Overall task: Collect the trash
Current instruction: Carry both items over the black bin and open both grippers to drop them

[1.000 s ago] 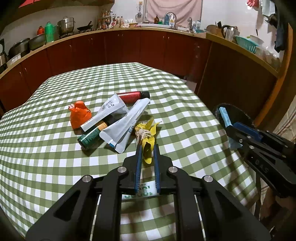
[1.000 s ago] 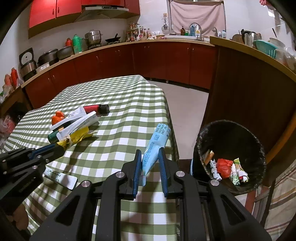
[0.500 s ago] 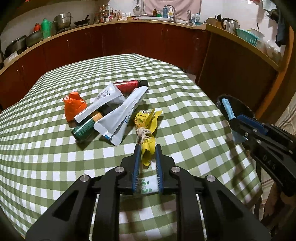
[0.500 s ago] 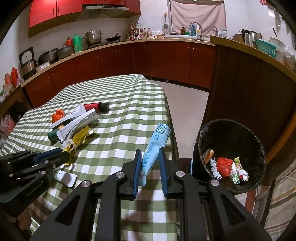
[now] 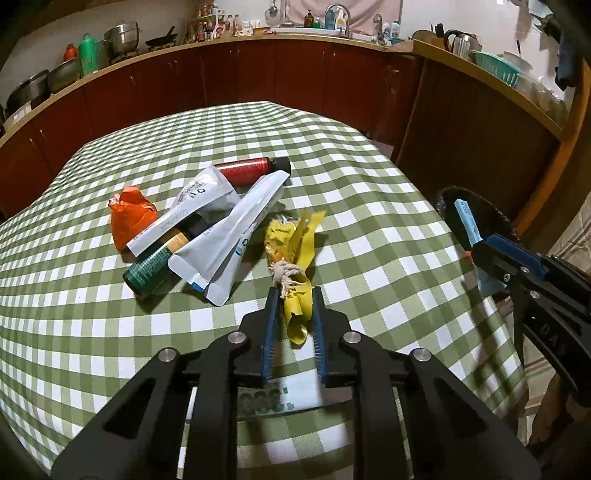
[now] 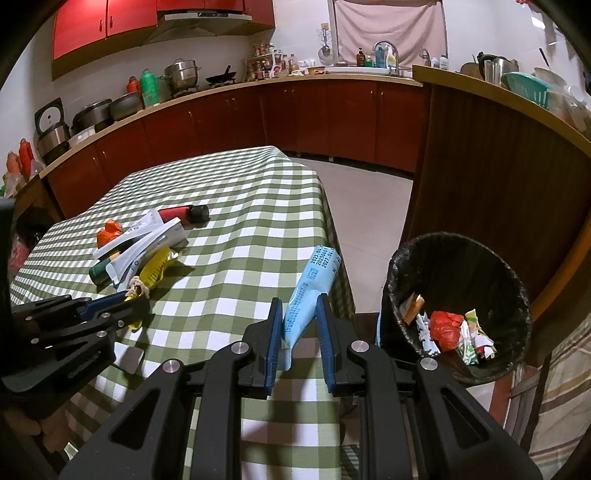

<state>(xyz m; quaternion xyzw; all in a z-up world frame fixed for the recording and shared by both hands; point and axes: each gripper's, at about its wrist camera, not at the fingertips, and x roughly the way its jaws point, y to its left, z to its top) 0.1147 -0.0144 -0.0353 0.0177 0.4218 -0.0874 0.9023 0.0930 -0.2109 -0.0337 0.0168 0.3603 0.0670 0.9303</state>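
Two views, read in turn. Left wrist: our left gripper [image 5: 294,295] has eased down and forward over the last second, its jaws now closed loosely around the yellow wrapper [image 5: 293,254], which lies on the checked table [image 5: 369,221] beside the pile of tubes [image 5: 225,229]; we judge a lift comes next. Right wrist: our right gripper [image 6: 300,306] has not moved and stays clamped on the blue packet [image 6: 314,280], near the black bin [image 6: 458,258] that already holds scraps

Curved dark-red cabinets [image 6: 332,122], red wall cupboards [image 6: 107,22], pale floor [image 6: 373,206]
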